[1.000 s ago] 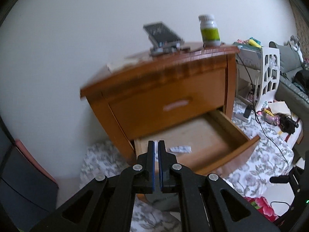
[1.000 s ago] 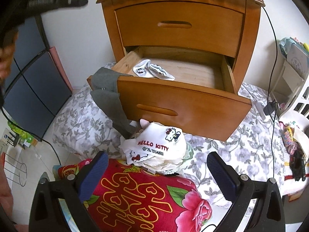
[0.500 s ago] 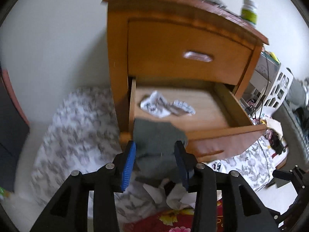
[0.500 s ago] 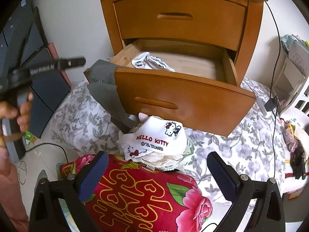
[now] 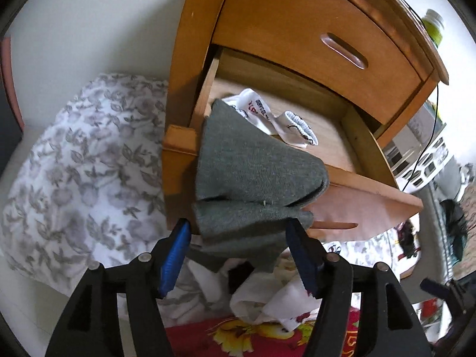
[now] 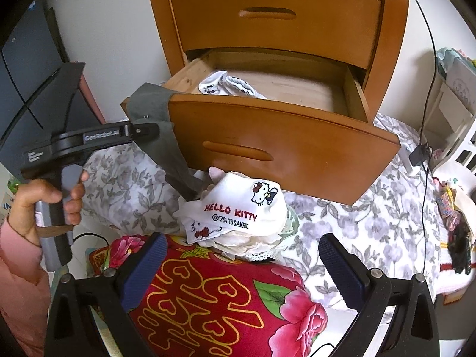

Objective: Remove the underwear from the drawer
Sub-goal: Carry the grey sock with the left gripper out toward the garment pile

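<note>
In the left wrist view, our left gripper (image 5: 238, 253) is opening its fingers around the grey underwear (image 5: 253, 175) draped over the front corner of the open drawer (image 5: 366, 205); white underwear (image 5: 279, 119) lies inside. If we close too low, we may catch only a loose fold and drag it.

In the right wrist view, our right gripper (image 6: 241, 264) hangs wide open, empty, above the Hello Kitty underwear (image 6: 238, 205) on the bed (image 6: 357, 223).

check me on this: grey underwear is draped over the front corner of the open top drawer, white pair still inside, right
Not quite: it is the bottom drawer that is open; the top drawer is shut. The right wrist view shows it. The grey underwear does hang over its front corner, the white pair inside.
</note>
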`<state>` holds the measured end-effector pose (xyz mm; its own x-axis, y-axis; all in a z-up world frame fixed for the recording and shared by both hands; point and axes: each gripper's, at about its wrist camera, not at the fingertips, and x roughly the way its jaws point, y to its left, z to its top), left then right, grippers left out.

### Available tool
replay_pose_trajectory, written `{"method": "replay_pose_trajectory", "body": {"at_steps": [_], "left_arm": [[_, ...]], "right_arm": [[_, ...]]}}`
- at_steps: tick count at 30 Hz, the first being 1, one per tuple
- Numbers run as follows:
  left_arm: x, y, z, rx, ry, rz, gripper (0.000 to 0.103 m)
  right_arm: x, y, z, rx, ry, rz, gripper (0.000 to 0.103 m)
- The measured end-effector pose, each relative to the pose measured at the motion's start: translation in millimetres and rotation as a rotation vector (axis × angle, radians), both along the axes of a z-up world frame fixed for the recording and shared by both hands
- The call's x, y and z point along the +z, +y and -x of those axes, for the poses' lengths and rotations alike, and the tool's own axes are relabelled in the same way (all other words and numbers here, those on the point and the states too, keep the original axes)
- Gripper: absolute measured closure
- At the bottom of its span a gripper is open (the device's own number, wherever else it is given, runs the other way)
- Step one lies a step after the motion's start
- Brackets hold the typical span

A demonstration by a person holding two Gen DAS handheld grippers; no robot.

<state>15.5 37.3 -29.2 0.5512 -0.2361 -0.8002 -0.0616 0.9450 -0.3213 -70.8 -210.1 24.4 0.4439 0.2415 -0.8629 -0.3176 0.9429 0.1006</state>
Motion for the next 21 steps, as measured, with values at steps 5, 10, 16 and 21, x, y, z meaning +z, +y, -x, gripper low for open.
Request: {"method": "replay_pose_trajectory", "body": {"at_steps": [5,10,16,21], "left_arm": [[-3,-9,-3,0.001,-0.020,0.033,0.036],[-1,-14,-6,0.004,-0.035,0.043,0.048],[7,-26,-4,-0.040,-0.057,-0.002,0.083],[39,-34,9,-0.082,-0.152,-0.039,0.086]], "right_arm": [[-3,0,-1,0.001,0.007,0.000,0.000],[-5,-2,-3,-0.004,0.011,-0.003,0.000],[-4,-5,-3,-0.014,0.009,-0.005,0.000],[-1,-8,0,-0.016,0.000,-0.009,0.000]]}}
